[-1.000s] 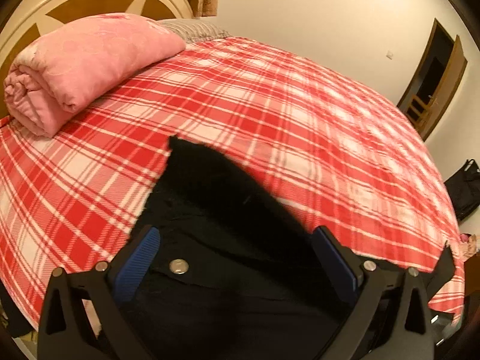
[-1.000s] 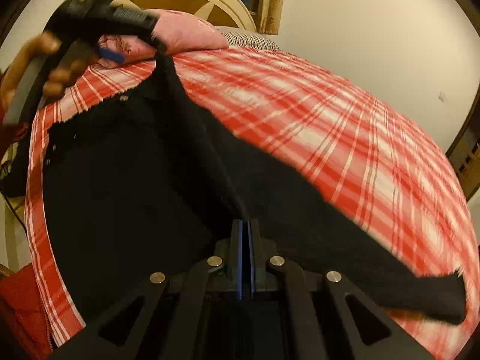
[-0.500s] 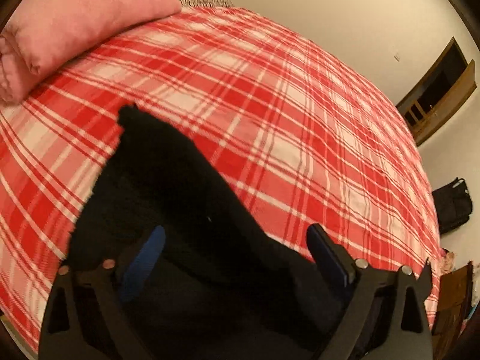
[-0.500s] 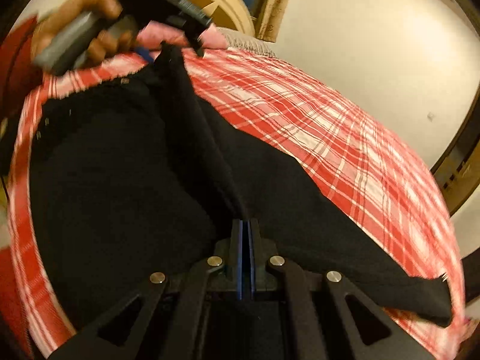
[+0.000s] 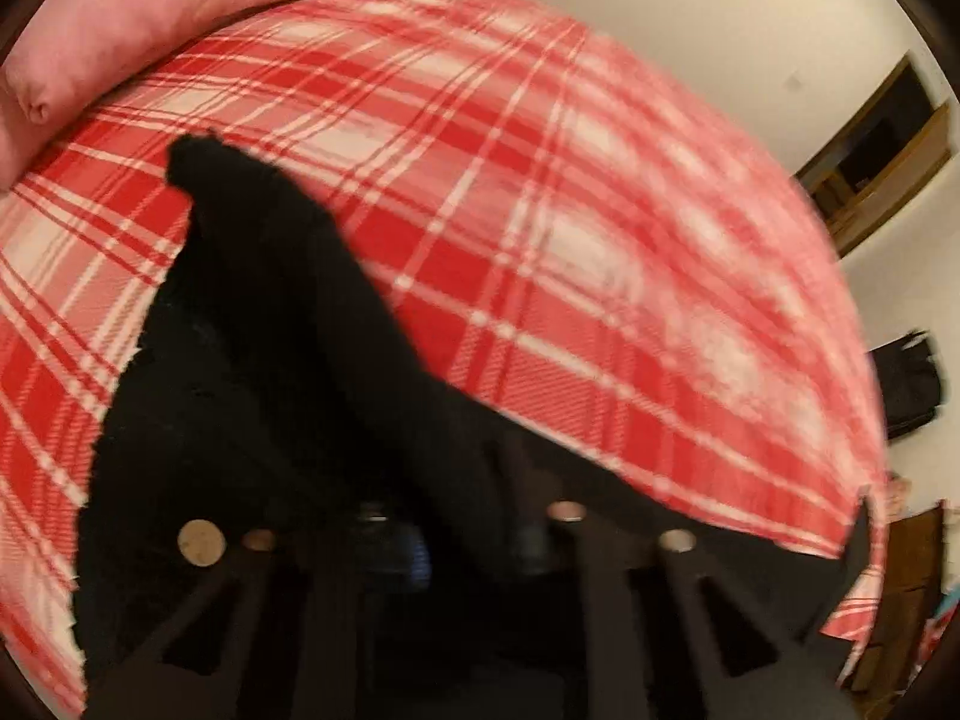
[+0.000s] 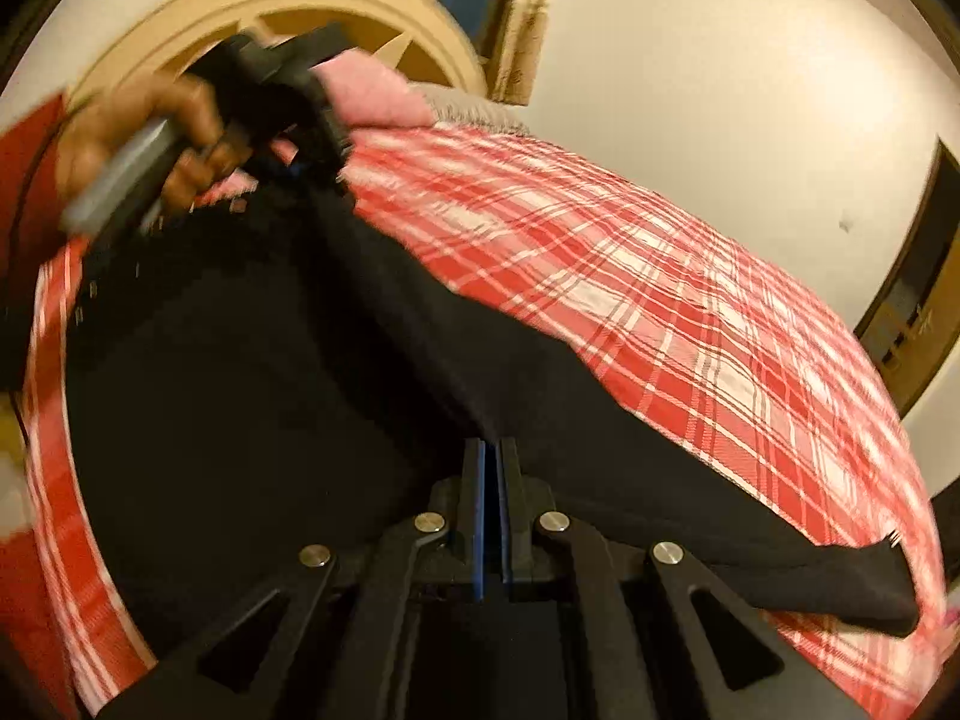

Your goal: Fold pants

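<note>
Red-and-white plaid bedding (image 6: 690,300) covers the bed, with a pink pillow (image 5: 150,6) up by the cream headboard (image 6: 270,6) and a dark doorway (image 6: 918,288) off to the side. Black pants (image 6: 252,396) lie spread across the near part of the bed, their long axis running from the left gripper (image 6: 306,138) at the far, headboard end, past the right gripper (image 6: 491,462) and out to a leg end (image 6: 840,582) trailing to the side. A raised ridge of cloth spans the two tools. Right jaws are pressed together, pinching that ridge directly in front of them. Left jaws look nearly together around a bunch of fabric (image 5: 456,480), though blur leaves the grip uncertain. I judge the fold turns on carrying this ridge sideways.
</note>
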A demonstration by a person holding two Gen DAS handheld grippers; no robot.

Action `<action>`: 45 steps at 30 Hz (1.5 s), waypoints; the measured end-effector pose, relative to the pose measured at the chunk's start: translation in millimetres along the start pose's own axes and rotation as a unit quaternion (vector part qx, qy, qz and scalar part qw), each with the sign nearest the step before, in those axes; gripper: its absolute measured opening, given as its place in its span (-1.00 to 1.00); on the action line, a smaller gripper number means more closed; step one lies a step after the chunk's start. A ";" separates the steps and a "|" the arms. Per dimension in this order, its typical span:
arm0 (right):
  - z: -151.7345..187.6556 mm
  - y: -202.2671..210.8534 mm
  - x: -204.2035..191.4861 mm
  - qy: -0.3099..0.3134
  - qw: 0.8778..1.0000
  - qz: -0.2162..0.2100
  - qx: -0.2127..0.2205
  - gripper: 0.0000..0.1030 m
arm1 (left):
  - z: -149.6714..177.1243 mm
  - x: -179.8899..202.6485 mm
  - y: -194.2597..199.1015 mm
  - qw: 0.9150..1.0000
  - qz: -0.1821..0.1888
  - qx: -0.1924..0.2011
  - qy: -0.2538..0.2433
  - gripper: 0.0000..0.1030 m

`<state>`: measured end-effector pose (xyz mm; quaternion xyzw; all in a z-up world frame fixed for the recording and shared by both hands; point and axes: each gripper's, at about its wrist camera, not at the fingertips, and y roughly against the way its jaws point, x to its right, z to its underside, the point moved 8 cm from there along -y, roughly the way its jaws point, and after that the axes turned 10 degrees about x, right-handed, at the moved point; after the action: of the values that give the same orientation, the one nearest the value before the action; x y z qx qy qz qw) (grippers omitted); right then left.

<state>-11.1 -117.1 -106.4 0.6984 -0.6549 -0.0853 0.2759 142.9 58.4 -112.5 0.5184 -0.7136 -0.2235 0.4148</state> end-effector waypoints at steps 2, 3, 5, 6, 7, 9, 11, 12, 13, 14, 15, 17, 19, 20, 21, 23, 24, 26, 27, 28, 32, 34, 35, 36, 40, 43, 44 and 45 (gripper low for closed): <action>-9.9 4.2 5.2 -0.006 1.000 0.000 0.009 -0.95 | -3.8 -0.7 11.9 0.999 0.028 0.019 0.017 -0.75; -16.6 9.0 8.8 -0.007 1.000 0.002 0.015 -0.95 | -5.6 -0.3 18.4 0.999 0.037 0.025 0.023 -0.76; -29.4 24.9 14.5 -0.009 0.999 0.002 0.031 -0.95 | -8.9 5.4 38.9 0.997 0.054 0.045 0.024 -0.77; -36.6 38.4 17.1 -0.011 0.999 -0.003 0.040 -0.95 | -9.8 10.3 57.1 0.996 0.066 0.061 0.022 -0.77; -39.7 48.4 17.5 -0.010 0.999 -0.005 0.046 -0.95 | -10.2 13.4 69.6 0.995 0.073 0.072 0.019 -0.77; -42.1 71.2 14.0 0.001 0.998 -0.012 0.054 -0.95 | -4.0 17.7 102.7 0.991 0.093 0.097 0.011 -0.77; -35.7 89.1 2.3 0.014 0.998 -0.023 0.051 -0.95 | 6.8 18.2 120.8 0.989 0.100 0.109 0.002 -0.76; -28.0 97.0 -9.4 0.023 0.998 -0.030 0.045 -0.95 | 15.3 16.1 129.3 0.989 0.100 0.113 -0.004 -0.76; -21.7 99.8 -16.3 0.031 0.998 -0.033 0.041 -0.94 | 26.2 12.2 136.4 0.989 0.097 0.114 -0.009 -0.76; -14.0 101.8 -25.4 0.043 0.998 -0.032 0.036 -0.95 | 35.0 7.5 140.0 0.989 0.093 0.116 -0.011 -0.76; -4.3 102.4 -35.4 0.055 0.998 -0.031 0.029 -0.95 | 49.1 -1.0 144.1 0.989 0.084 0.117 -0.014 -0.76; 16.3 99.3 -51.5 0.066 0.997 -0.032 0.012 -0.95 | 67.4 -14.5 142.1 0.991 0.067 0.118 -0.020 -0.75; 37.0 94.2 -66.1 0.078 0.997 -0.028 -0.001 -0.94 | 82.5 -27.6 135.4 0.991 0.052 0.117 -0.021 -0.75; 44.2 90.4 -70.8 0.086 0.996 -0.025 -0.005 -0.94 | 91.1 -34.6 130.4 0.992 0.042 0.115 -0.025 -0.75; 52.5 84.5 -76.3 0.093 0.995 -0.019 -0.011 -0.94 | 95.5 -38.9 126.9 0.992 0.035 0.115 -0.029 -0.73; 60.6 77.8 -79.5 0.097 0.995 -0.010 -0.016 -0.94 | 104.8 -48.5 120.8 0.992 0.020 0.119 -0.039 -0.69; 63.8 75.7 -79.6 0.096 0.995 -0.008 -0.018 -0.94 | 108.8 -51.2 118.3 0.992 0.016 0.119 -0.044 -0.68; 69.6 70.2 -80.1 0.087 0.996 -0.010 -0.028 -0.94 | 113.4 -54.7 109.8 0.991 0.002 0.122 -0.060 -0.59; 72.6 69.6 -81.2 0.085 0.996 -0.013 -0.034 -0.94 | 116.7 -57.4 106.0 0.991 -0.009 0.117 -0.066 -0.57; 75.0 70.7 -82.7 0.088 0.995 -0.016 -0.036 -0.94 | 118.7 -58.0 103.5 0.991 -0.012 0.115 -0.068 -0.57; 81.9 75.8 -86.6 0.104 0.993 -0.021 -0.044 -0.94 | 123.9 -58.6 113.2 0.989 -0.014 0.119 -0.083 -0.48; 83.8 76.1 -87.0 0.103 0.993 -0.025 -0.046 -0.94 | 126.3 -63.6 117.1 0.989 -0.015 0.121 -0.084 -0.41; 85.4 75.6 -88.2 0.104 0.993 -0.025 -0.046 -0.94 | 128.0 -67.0 118.4 0.989 -0.018 0.122 -0.085 -0.38; 87.8 75.1 -90.1 0.108 0.993 -0.026 -0.048 -0.93 | 130.1 -70.7 119.9 0.989 -0.021 0.123 -0.086 -0.33; 92.6 80.4 -95.1 0.139 0.989 -0.031 -0.043 -0.93 | 141.4 -77.4 123.4 0.987 -0.024 0.124 -0.094 -0.27; 95.1 83.3 -94.9 0.144 0.988 -0.033 -0.041 -0.93 | 146.5 -75.9 130.2 0.985 -0.030 0.129 -0.113 -0.27; 95.0 83.3 -94.9 0.145 0.988 -0.034 -0.041 -0.93 | 147.7 -75.7 131.2 0.984 -0.032 0.129 -0.118 -0.27; 94.4 83.2 -94.3 0.144 0.988 -0.034 -0.042 -0.93 | 148.8 -75.5 132.6 0.984 -0.032 0.130 -0.120 -0.27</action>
<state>-140.7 -51.4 -166.6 0.7134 -0.5797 -0.0204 0.3931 -44.3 159.8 -123.1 0.5596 -0.7646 -0.2025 0.2475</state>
